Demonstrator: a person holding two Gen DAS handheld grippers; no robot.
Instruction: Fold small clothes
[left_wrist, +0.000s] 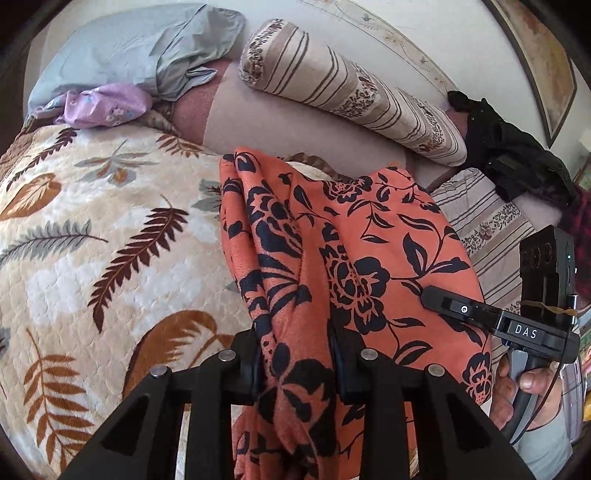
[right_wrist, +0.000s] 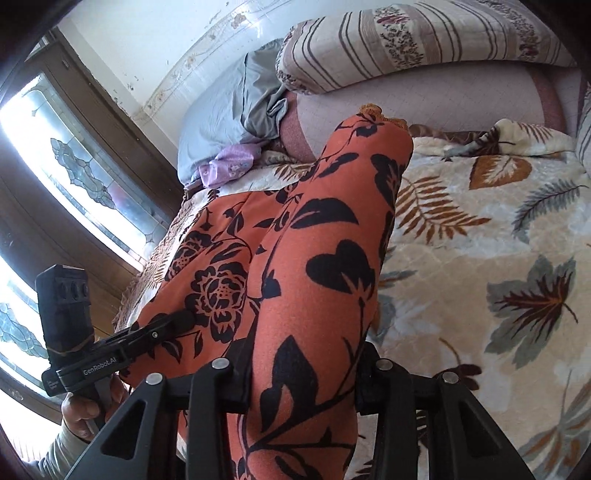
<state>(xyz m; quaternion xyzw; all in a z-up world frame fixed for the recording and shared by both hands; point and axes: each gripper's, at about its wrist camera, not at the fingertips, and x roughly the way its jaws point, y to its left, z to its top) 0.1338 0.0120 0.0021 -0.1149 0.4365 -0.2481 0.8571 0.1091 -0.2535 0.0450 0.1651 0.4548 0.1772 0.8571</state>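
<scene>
An orange garment with a black flower print (left_wrist: 354, 236) hangs lifted above the leaf-patterned bedspread (left_wrist: 92, 229). My left gripper (left_wrist: 297, 354) is shut on a bunched fold of it at the bottom of the left wrist view. The right gripper (left_wrist: 428, 293) shows at the right edge there, its fingers clamped on the cloth's other side, with a hand on its handle. In the right wrist view my right gripper (right_wrist: 303, 373) is shut on a thick roll of the same garment (right_wrist: 325, 258). The left gripper (right_wrist: 181, 319) bites the cloth at lower left.
A striped bolster (left_wrist: 354, 88) and a grey pillow (left_wrist: 140, 48) lie at the head of the bed, with a lilac cloth (left_wrist: 107, 105) beside the pillow. A black garment (left_wrist: 517, 155) lies at the right. A window (right_wrist: 55, 177) stands beyond the bed's left side.
</scene>
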